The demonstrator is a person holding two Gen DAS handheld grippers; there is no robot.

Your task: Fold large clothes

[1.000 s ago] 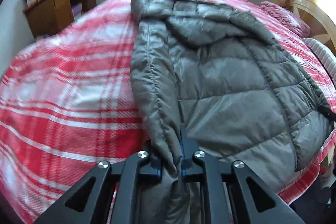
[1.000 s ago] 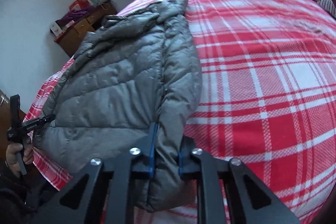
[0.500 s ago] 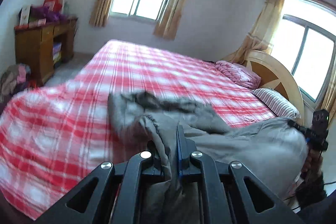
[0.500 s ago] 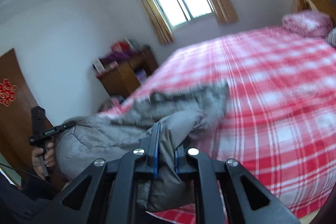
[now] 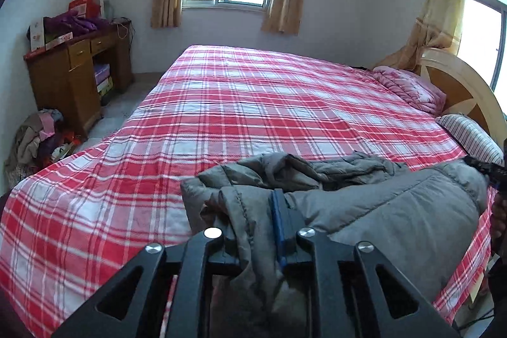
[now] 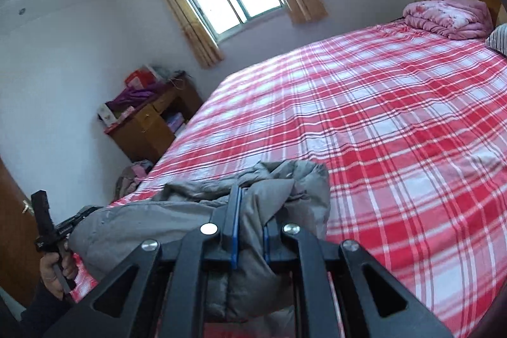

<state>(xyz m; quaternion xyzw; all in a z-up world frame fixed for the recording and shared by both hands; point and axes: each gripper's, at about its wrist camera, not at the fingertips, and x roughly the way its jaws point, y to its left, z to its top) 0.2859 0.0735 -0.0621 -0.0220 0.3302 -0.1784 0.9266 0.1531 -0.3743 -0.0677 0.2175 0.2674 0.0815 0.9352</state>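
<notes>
A grey puffer jacket (image 5: pixel 396 211) lies bunched and doubled over at the near edge of the red plaid bed (image 5: pixel 253 103). My left gripper (image 5: pixel 253 230) has a fold of the jacket's edge between its fingers; its jaws are opening, and the fabric still fills the gap against the blue pad. In the right wrist view the jacket (image 6: pixel 142 224) hangs through my right gripper (image 6: pixel 250 227), which is shut on its other edge. Each view shows the opposite gripper at the jacket's far side: the right gripper (image 5: pixel 484 170), and the left gripper (image 6: pixel 60 230) in a hand.
A wooden desk (image 5: pixel 73 75) piled with things stands at the left wall, with a heap of clothes (image 5: pixel 35 138) on the floor beside it. A folded pink quilt (image 5: pixel 408 87) and a striped pillow (image 5: pixel 472 135) lie by the headboard (image 5: pixel 459 84).
Both grippers rose and pulled the jacket's edge up and back. The jacket went from spread flat across the bed to a bunched heap at the near edge.
</notes>
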